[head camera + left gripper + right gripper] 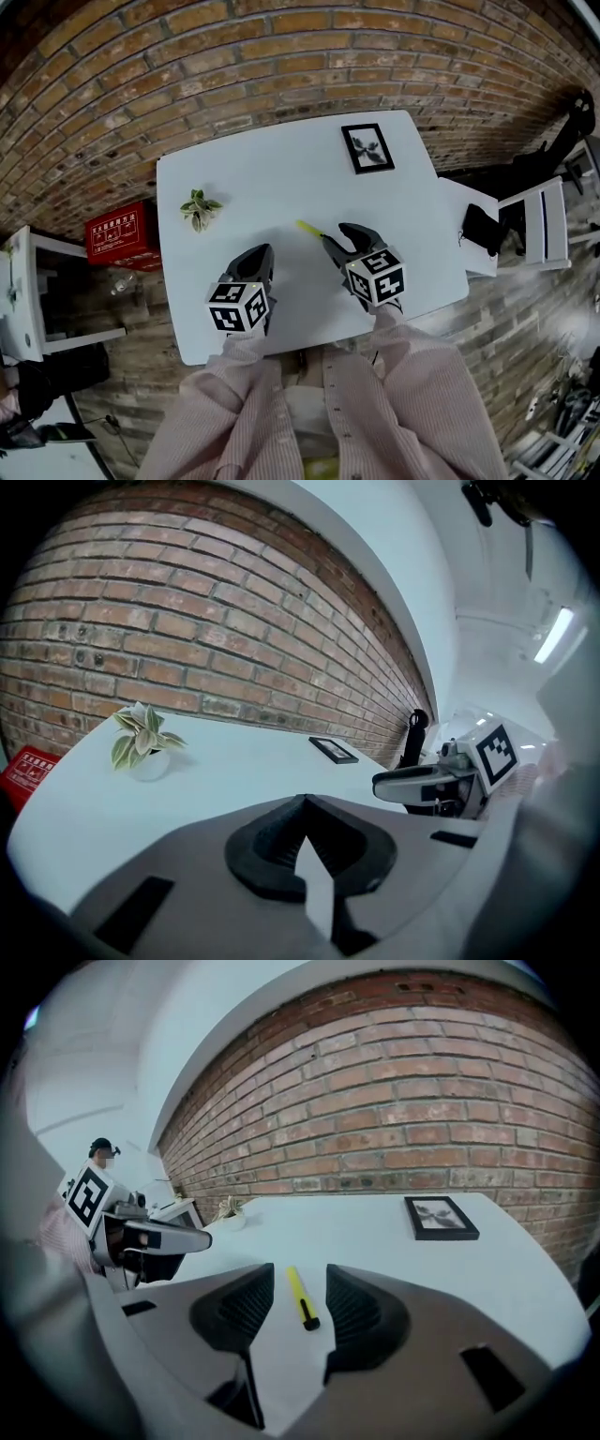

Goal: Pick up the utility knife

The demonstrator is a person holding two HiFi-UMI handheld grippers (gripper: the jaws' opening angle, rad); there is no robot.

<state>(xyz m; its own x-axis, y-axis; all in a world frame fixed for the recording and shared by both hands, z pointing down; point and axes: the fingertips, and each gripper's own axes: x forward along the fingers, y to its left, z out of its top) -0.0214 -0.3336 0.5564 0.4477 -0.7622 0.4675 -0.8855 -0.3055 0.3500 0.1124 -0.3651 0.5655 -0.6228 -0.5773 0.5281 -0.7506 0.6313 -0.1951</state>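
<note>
The utility knife is slim and yellow with a black end, and it lies flat on the white table. My right gripper is open just behind it. In the right gripper view the knife lies lengthwise in the gap between the two dark jaws of the gripper, black end nearest, touching neither pad. My left gripper hovers over the table to the left, away from the knife. Its jaws meet with nothing between them.
A small potted plant stands at the table's left and a black picture frame lies at the far right. A red box sits on the floor to the left; a white chair and a dark object are to the right.
</note>
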